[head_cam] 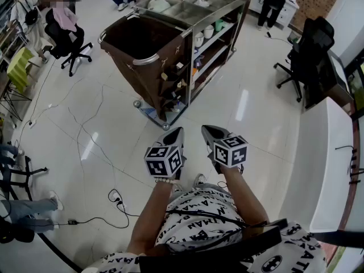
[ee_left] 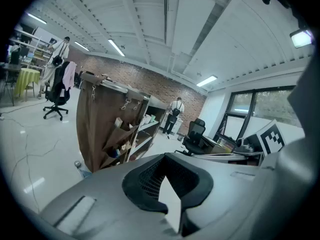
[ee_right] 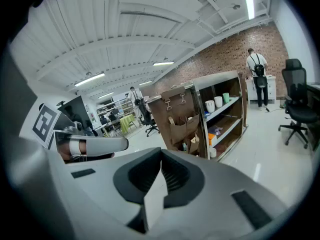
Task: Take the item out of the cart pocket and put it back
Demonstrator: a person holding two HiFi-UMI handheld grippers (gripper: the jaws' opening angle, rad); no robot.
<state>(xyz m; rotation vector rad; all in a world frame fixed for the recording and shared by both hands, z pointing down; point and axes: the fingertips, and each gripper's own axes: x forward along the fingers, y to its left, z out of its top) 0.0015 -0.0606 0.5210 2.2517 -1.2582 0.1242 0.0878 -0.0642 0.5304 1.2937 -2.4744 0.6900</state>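
Left gripper (head_cam: 177, 132): clenched, nothing between jaws; near body, well apart from cart.
Right gripper (head_cam: 206, 129): clenched, empty; just right of left gripper.
Cart (head_cam: 222, 15): far, on tiled floor; brown bag (head_cam: 149, 78) at left end.
Pockets (head_cam: 175, 79): on bag's near side; small items (head_cam: 165, 75) tucked inside.
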